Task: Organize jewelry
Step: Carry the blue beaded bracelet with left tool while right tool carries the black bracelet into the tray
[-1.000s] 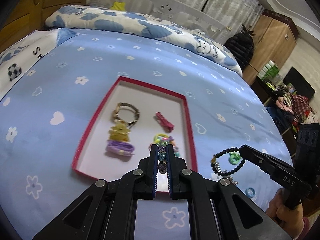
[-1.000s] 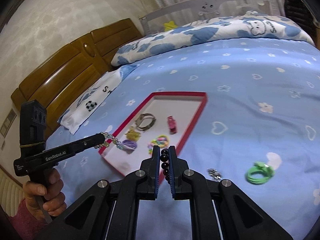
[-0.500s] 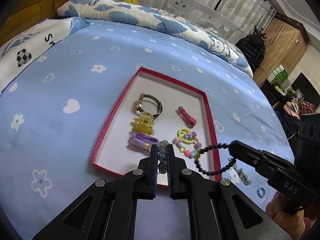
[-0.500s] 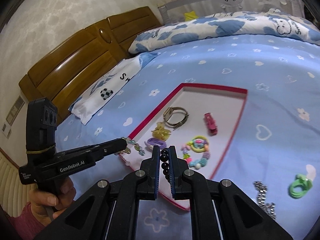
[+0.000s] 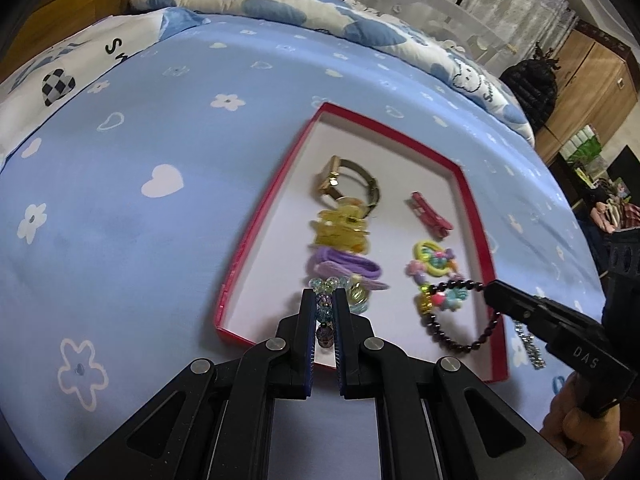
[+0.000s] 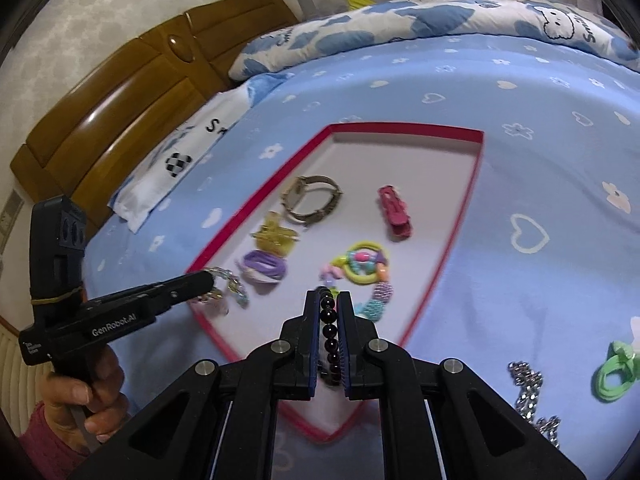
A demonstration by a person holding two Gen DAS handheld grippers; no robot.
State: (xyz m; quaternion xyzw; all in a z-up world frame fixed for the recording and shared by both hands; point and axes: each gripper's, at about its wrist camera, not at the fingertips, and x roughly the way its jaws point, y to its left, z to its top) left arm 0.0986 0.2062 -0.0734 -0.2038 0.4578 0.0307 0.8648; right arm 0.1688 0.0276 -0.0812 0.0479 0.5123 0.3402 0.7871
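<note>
Both held bracelets have moved over the red tray [image 5: 476, 216].

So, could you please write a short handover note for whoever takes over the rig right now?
Left gripper: shut on the crystal bracelet, over the tray's near-left part.
Right gripper: shut on the black bracelet, over the tray's near-right part.
Done, in the tray: watch, yellow clip, purple ties, pink clip, colourful bracelet.
Left: release both bracelets; then the silver chain and green tie on the bed.
</note>
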